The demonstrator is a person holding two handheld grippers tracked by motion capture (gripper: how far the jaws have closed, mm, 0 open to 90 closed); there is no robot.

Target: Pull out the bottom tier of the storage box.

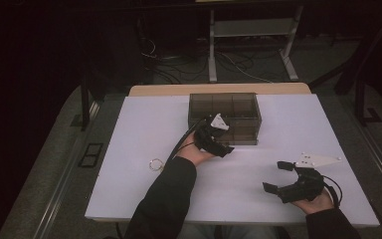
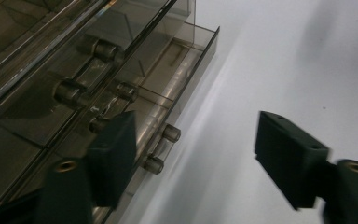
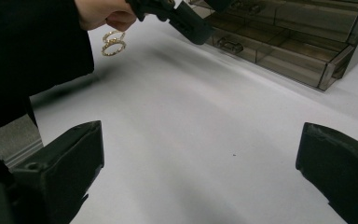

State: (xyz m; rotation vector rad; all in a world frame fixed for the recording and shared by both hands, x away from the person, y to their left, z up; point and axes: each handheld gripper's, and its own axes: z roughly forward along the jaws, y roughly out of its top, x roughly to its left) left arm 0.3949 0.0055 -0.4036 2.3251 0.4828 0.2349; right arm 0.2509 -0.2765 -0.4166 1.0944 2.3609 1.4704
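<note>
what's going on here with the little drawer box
A person works a hand-held gripper in each hand. The left hand-held gripper is at the front of the smoky clear drawer box, jaws open beside a drawer handle, not yet gripping. The right hand-held gripper rests open on the white table. A gold ring lies apart.

No readable text — no labels, numbers.

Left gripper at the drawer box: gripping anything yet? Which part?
Nothing held. The left gripper has its jaws apart beside the drawer handle of the smoked drawer box, not clamped on it. The right gripper is open over bare table.
</note>
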